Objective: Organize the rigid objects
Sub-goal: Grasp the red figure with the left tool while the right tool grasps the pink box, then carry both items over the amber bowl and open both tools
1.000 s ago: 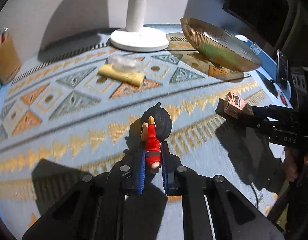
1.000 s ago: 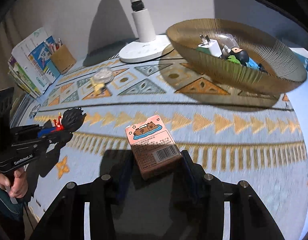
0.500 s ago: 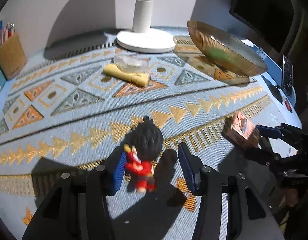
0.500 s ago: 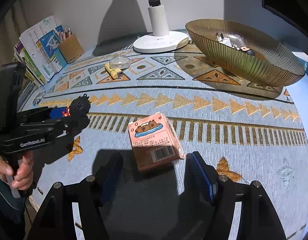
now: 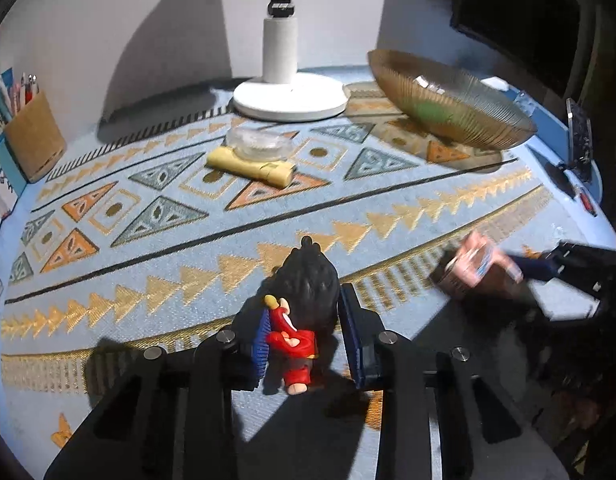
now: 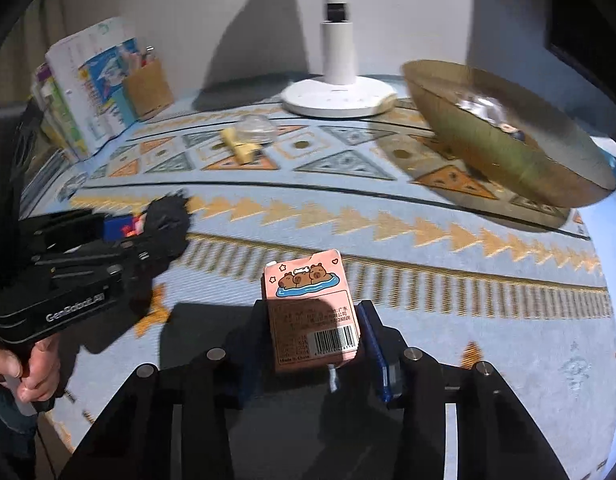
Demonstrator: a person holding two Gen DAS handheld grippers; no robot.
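A small figurine (image 5: 308, 280) with black hair and red clothes lies on the patterned blue cloth (image 5: 188, 240). My left gripper (image 5: 304, 336) is closing on it, with both blue pads touching its sides. A pink carton (image 6: 308, 304) with a cartoon picture and a barcode sits between the pads of my right gripper (image 6: 314, 332), whose jaws are closing and pressing on it. The left wrist view shows that carton (image 5: 474, 266) blurred at the right. In the right wrist view the figurine (image 6: 168, 216) is at the left, in the other gripper held by a hand (image 6: 36, 368).
A ribbed amber glass bowl (image 5: 448, 108) with small items stands at the back right beside a white lamp base (image 5: 288, 96). A clear round dish (image 5: 260, 146) and a yellow roll (image 5: 252, 166) lie mid-cloth. A pen holder (image 5: 32, 136) and books (image 6: 88, 80) stand far left.
Half a second ago both grippers stood open around the figurine and the carton lying on the cloth. Both have closed on them again. The figurine now lies turned, its head between the pads.
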